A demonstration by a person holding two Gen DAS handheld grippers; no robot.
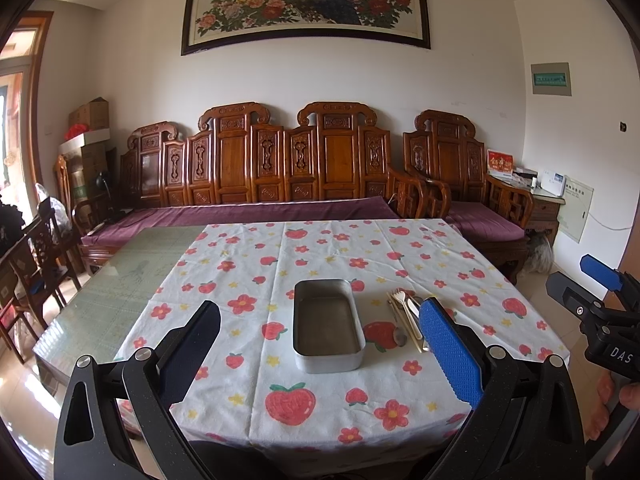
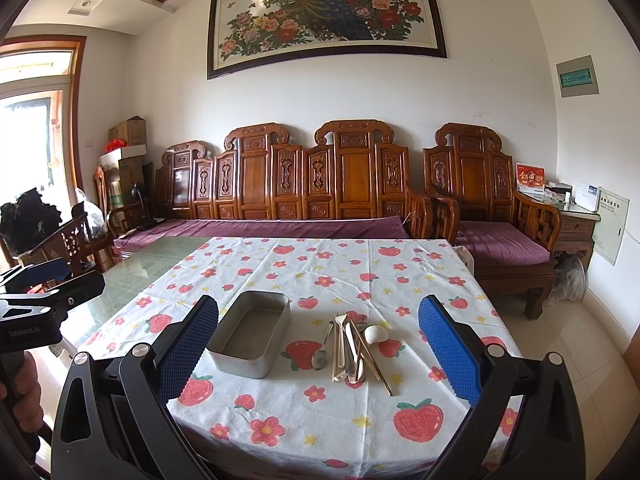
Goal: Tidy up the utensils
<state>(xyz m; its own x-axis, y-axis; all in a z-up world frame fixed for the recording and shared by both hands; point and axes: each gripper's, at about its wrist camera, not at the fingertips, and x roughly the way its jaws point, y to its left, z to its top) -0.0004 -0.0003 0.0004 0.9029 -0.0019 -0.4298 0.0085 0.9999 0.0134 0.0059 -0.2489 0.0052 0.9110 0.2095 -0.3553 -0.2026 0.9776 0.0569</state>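
I see the tabletop (image 2: 304, 412) covered by a white cloth with strawberries and flowers. On it a metal tray (image 2: 251, 334) stands empty, left of the middle. Just beside it, on its right, the utensils (image 2: 352, 346) lie in one loose pile: a spoon, a fork, a knife, chopsticks and a white spoon, some of them touching. My left claw (image 1: 320, 356) is wide open and holds nothing. My right claw (image 2: 320, 354) is wide open too, empty, above the near edge.

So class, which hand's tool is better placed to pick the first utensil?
Probably the right tool: the utensils lie between its open fingers, right of the empty tin.
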